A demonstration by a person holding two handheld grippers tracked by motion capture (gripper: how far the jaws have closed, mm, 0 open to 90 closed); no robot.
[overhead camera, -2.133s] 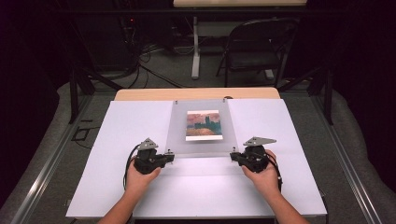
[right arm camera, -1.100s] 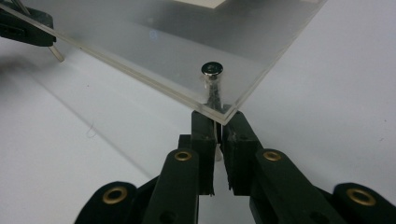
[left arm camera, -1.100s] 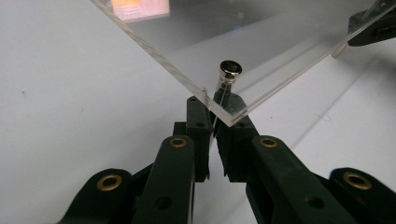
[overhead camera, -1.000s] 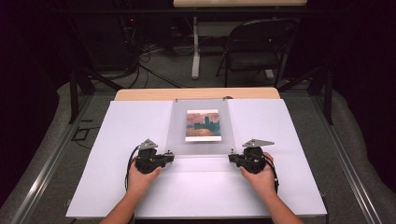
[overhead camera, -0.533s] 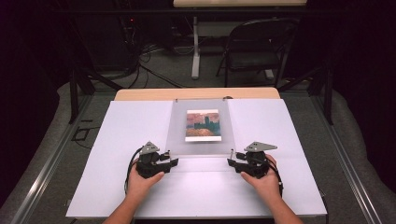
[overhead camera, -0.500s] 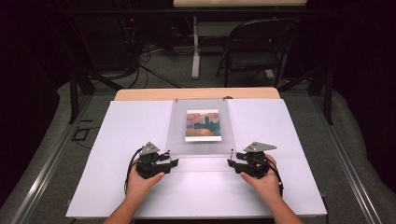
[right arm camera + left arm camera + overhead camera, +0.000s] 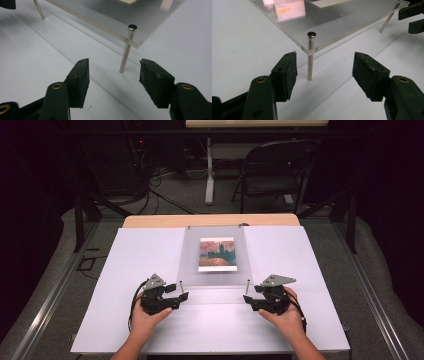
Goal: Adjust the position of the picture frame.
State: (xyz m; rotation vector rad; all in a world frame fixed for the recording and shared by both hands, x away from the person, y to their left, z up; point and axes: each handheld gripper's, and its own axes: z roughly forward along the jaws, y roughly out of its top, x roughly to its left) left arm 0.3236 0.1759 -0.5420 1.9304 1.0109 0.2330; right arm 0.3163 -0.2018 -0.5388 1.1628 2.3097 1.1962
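Observation:
A clear acrylic plate (image 7: pixel 192 265) stands on thin metal posts over a small painted picture (image 7: pixel 216 254) in the middle of the white table. My left gripper (image 7: pixel 181 295) faces the plate's near left post (image 7: pixel 310 58). Its jaws have just been opening and stand wide, with the post just beyond the tips and untouched. My right gripper (image 7: pixel 247 298) faces the near right post (image 7: pixel 125 51) in the same way; its jaws have just been opening and nothing is between the pads. The left gripper (image 7: pixel 325 60) and right gripper (image 7: pixel 113 63) both rest low on the table.
The white sheet (image 7: pixel 125 270) covers a wooden table whose far edge (image 7: pixel 210 220) shows behind the plate. A folding chair (image 7: pixel 272 170) and cables lie on the floor beyond. The other gripper's jaws (image 7: pixel 412 17) show at the far post.
Both grippers' jaws have opened away from the plate's two near posts. The hands have stayed almost in place, and the plate and picture have not moved.

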